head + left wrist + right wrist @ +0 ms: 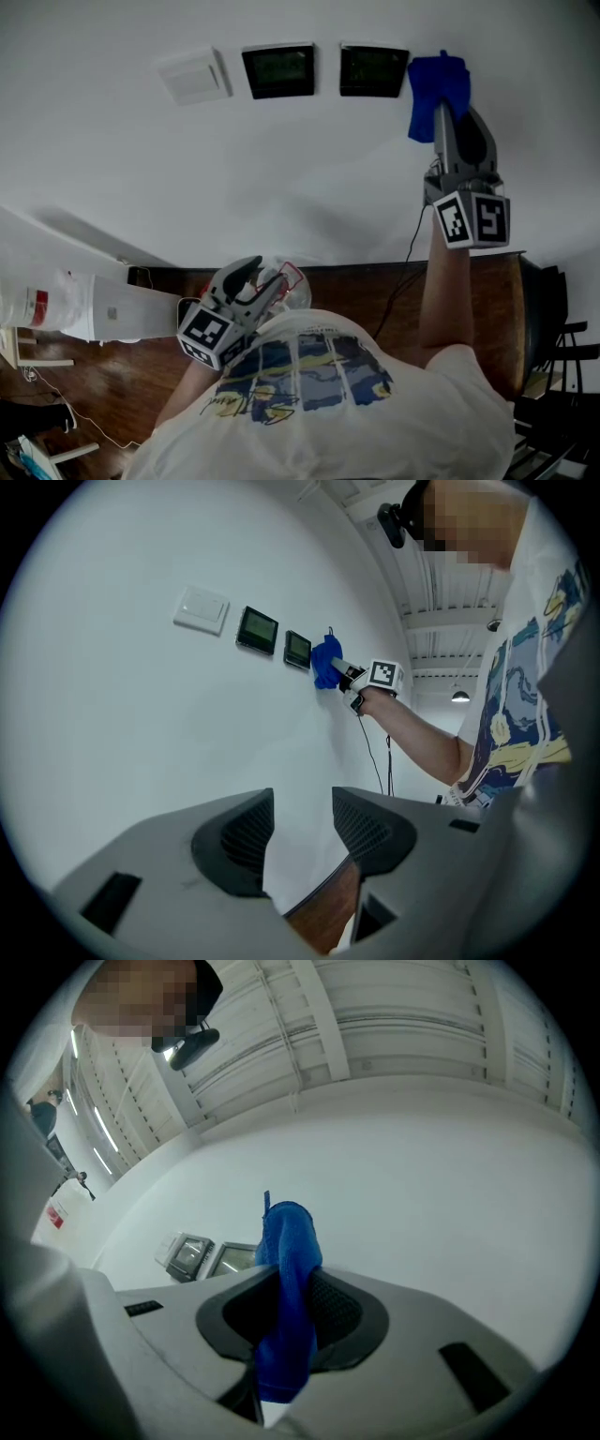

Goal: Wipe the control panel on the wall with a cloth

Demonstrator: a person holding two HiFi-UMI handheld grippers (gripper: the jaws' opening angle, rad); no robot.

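The right gripper (291, 1314) is raised to the white wall (309, 178) and clenched on a blue cloth (287, 1269), which stands up past its jaw tips and hangs out a little below them. The cloth's upper end lies against the wall, just beside the right edge of the nearer dark control panel (373, 70), to this gripper's left. A second dark panel (278, 71) and a white switch plate (194, 75) follow farther left in the same row. The left gripper (302, 829) is held low by the person's chest, well apart from the right one, its jaws released and parted with nothing between them, only wall and wooden floor (112, 375) beyond.
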